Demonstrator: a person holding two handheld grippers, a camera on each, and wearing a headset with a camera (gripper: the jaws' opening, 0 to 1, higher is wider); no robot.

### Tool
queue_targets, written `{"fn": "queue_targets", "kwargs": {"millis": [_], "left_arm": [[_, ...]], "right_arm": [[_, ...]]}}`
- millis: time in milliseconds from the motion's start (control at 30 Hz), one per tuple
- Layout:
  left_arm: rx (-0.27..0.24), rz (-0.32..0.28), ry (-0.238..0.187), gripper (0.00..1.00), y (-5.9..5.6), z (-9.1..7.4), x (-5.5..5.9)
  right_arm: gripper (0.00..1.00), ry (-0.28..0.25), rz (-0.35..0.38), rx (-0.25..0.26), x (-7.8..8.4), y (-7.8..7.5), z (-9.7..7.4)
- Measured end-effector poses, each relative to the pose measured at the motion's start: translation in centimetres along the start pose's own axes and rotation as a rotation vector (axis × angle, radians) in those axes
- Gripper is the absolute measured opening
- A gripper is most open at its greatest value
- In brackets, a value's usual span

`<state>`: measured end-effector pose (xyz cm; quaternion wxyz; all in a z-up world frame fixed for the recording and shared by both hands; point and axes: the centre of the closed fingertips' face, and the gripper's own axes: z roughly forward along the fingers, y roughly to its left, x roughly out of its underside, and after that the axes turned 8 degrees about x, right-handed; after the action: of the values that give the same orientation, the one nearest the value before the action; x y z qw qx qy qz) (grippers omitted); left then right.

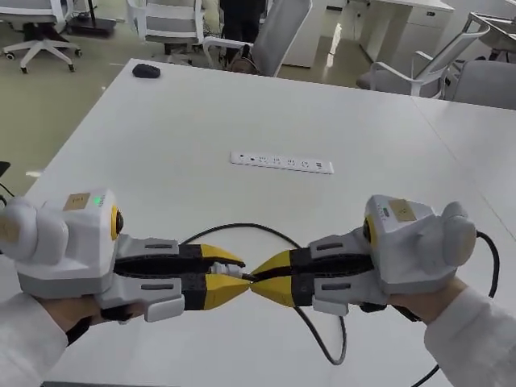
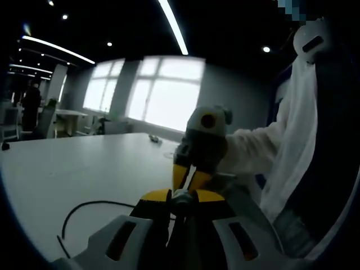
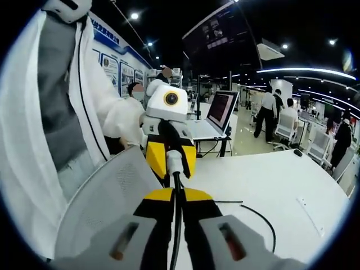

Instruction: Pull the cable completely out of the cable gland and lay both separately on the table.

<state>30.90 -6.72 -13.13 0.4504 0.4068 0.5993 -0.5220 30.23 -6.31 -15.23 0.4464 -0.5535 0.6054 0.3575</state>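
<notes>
Small cable gland (image 3: 174,162) was pinched in the closed left hand-held gripper (image 1: 232,278) above the tabletop (image 1: 242,113), with the black cable (image 1: 321,343) running into it, clamped just beside it by the right hand-held gripper (image 1: 266,278), and its slack looped on the tabletop.

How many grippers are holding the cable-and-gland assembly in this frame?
2. The left gripper is shut on the cable gland; the right gripper is shut on the cable right beside it, tip to tip.
</notes>
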Motion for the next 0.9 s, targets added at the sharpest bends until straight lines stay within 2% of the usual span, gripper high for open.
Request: {"fn": "queue_targets", "kwargs": {"millis": [500, 733, 900], "left_arm": [[-0.011, 0.012, 0.015, 0.17, 0.2, -0.2, 0.1], [-0.013, 0.013, 0.016, 0.17, 0.3, -0.2, 0.0], [-0.011, 0.010, 0.017, 0.17, 0.4, -0.4, 0.1]], "right_arm": [[0.03, 0.005, -0.024, -0.009, 0.2, -0.1, 0.2], [0.03, 0.024, -0.009, 0.017, 1.4, -0.5, -0.6], [0.03, 0.061, -0.001, 0.023, 2.9, -0.7, -0.7]]}}
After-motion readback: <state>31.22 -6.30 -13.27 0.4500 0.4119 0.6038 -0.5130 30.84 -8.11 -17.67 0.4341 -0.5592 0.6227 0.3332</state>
